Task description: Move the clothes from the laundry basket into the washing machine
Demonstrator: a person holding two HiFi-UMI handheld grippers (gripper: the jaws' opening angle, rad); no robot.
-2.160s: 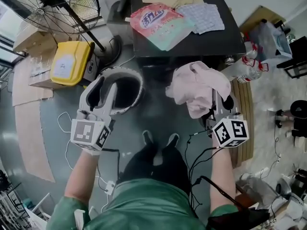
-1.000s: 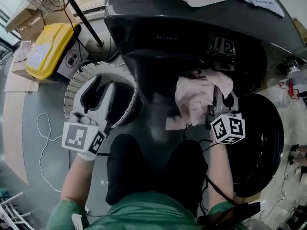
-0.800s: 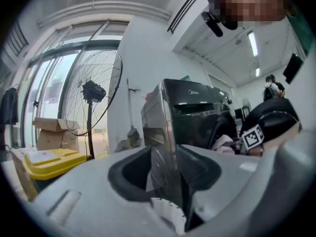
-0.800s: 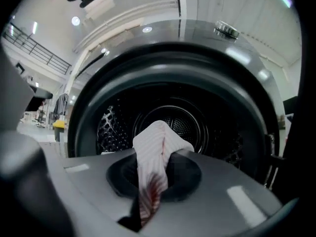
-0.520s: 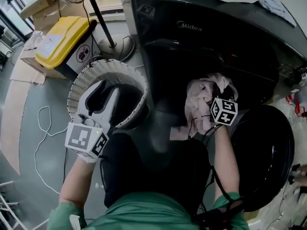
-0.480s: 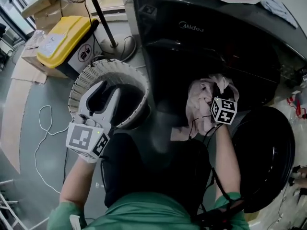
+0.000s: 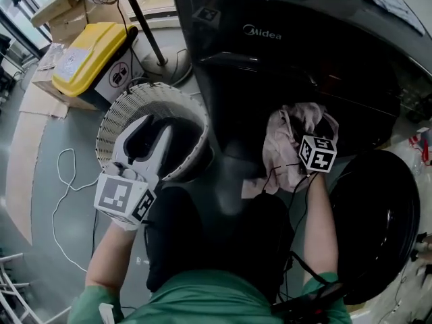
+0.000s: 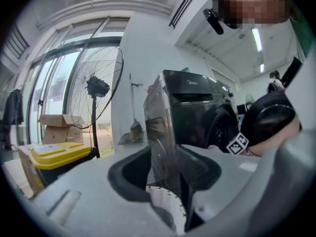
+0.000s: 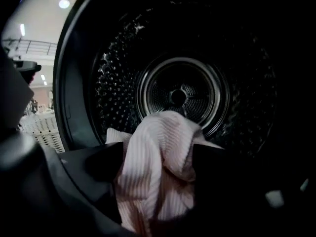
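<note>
A pink ribbed garment [image 7: 283, 140] hangs at the mouth of the black washing machine [image 7: 304, 52]. In the right gripper view it [image 9: 158, 152] bulges up between the jaws, in front of the steel drum [image 9: 180, 95]. My right gripper [image 7: 312, 137] is at the drum opening. Its jaws have just been opening and now stand apart, with the cloth loose between them [image 9: 155, 164]. My left gripper [image 7: 152, 130] hovers open over the white laundry basket [image 7: 121, 106], nothing between its jaws [image 8: 170, 181]. The basket's inside looks dark.
The round washer door [image 7: 374, 221] swings open at the right. A yellow bin [image 7: 81, 59], cardboard boxes [image 7: 61, 12] and a fan pole [image 7: 142, 25] stand left of the machine. A white cable [image 7: 64, 174] lies on the floor. The person's dark trousers fill the lower middle.
The right gripper has come down with the pink garment to the drum opening and edged further in, and the cloth now sags lower. The left gripper has stayed over the basket.
</note>
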